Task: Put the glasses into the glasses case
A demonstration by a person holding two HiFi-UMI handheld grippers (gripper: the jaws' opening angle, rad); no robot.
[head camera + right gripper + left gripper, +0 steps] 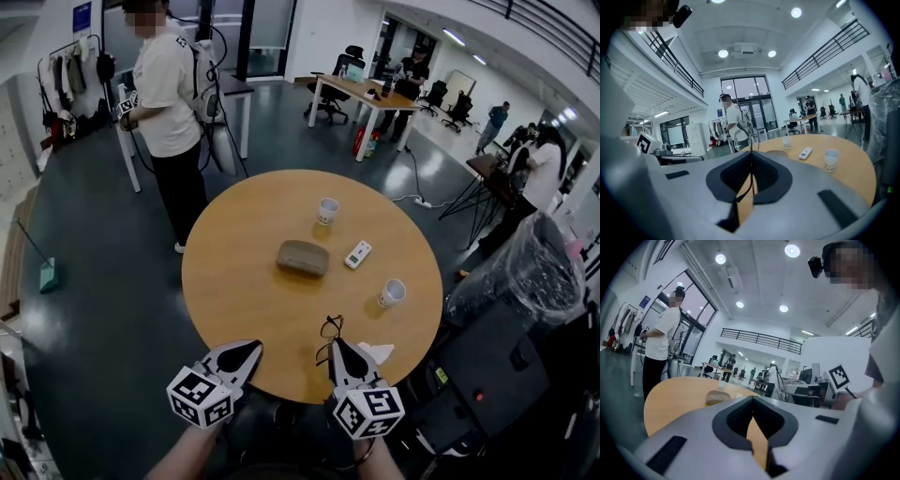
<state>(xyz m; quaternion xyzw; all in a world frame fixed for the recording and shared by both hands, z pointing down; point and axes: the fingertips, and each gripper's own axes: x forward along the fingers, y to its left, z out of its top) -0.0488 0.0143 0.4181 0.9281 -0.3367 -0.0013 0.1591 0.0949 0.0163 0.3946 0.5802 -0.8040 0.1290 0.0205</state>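
Observation:
A brown-grey glasses case (pixel 302 257) lies shut near the middle of the round wooden table (pixel 234 281). My right gripper (pixel 336 346) hovers over the near table edge, shut on the thin black glasses (pixel 330 328), which stick out ahead of its tips. In the right gripper view the wire frame (pixel 751 140) rises from between the closed jaws of the right gripper (pixel 751 157), with the case (pixel 774 153) beyond. My left gripper (pixel 247 352) is beside it to the left, shut and empty. In the left gripper view the left gripper (pixel 752 403) points toward the case (pixel 718 398).
Two paper cups (pixel 327 210) (pixel 391 292) and a white remote (pixel 357 254) stand around the case. A white scrap (pixel 380 352) lies right of my right gripper. A person (pixel 169 103) stands beyond the table's far left. A plastic-covered bin (pixel 525 272) is at the right.

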